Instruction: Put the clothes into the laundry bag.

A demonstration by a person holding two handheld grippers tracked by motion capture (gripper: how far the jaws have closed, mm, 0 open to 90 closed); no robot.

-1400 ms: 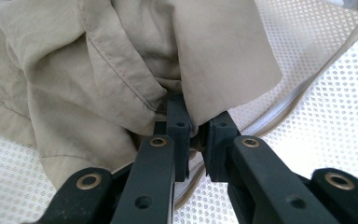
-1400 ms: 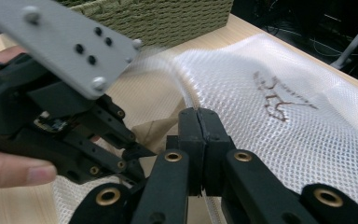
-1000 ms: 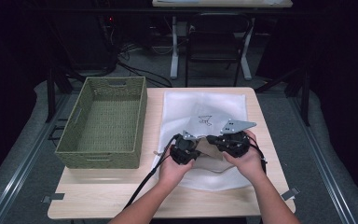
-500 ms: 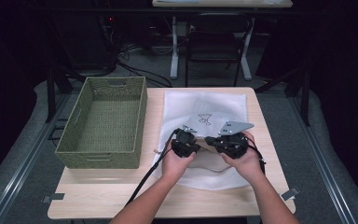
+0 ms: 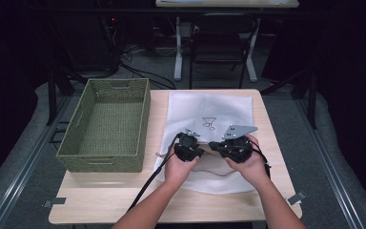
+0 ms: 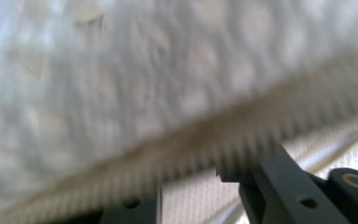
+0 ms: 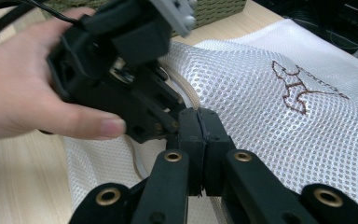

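Now the big worry is that the mesh bag (image 5: 209, 107) slips away from me. My left gripper (image 6: 191, 186) has just been opening its jaws. They stand a little apart, and the bag's beige edge strip (image 6: 177, 144) runs across their tips, all blurry. I don't think the pads are squeezing it. So only my right gripper (image 7: 199, 119) has a real hold. Its jaws are pressed tight together, pinching the bag's edge right where the strip curls.

If I pull hard with the right side alone, the thin net could slide out of that tiny pinch. It could also stretch or snag, because the holes are small and the jaw tips are hard. The two grippers are almost touching, tip to tip. If I close the left one again without looking, it might bite the other gripper and miss the bag. The loose strip might also catch on a jaw and drag the whole bag across the table (image 5: 100, 200).

The bag lies flat on the table, to the right of the green basket (image 5: 105, 157). The near end of it sits under my hands.

Both my arms reach forward, side by side. My left hand (image 7: 23, 88) wraps round its gripper and points it to the right. My right hand (image 5: 248, 164) points its gripper to the left, low over the bag.
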